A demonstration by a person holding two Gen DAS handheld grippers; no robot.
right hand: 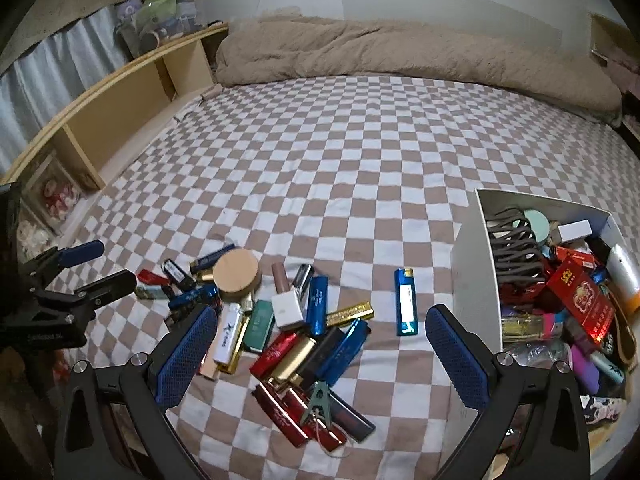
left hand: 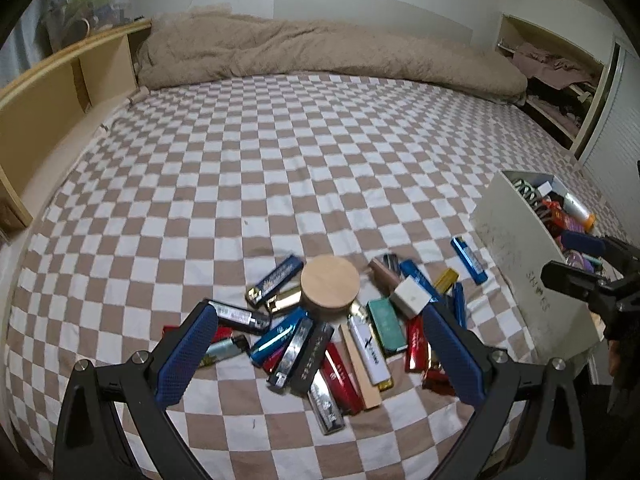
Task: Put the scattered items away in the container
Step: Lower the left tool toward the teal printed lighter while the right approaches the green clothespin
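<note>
A pile of lighters and small boxes (left hand: 320,340) lies on the checkered bed, with a round wooden lid (left hand: 330,283) on top; the pile also shows in the right wrist view (right hand: 280,328). A blue lighter (right hand: 405,301) lies apart, near the white container (right hand: 472,264), which is full of items at the right. My left gripper (left hand: 320,344) is open and empty just above the pile. My right gripper (right hand: 320,344) is open and empty over the pile's near edge, beside the container (left hand: 516,264).
A beige blanket (left hand: 320,52) lies along the far side of the bed. A wooden shelf unit (left hand: 60,88) stands at the left. An open closet (left hand: 560,80) is at the back right. The checkered sheet (left hand: 280,160) stretches beyond the pile.
</note>
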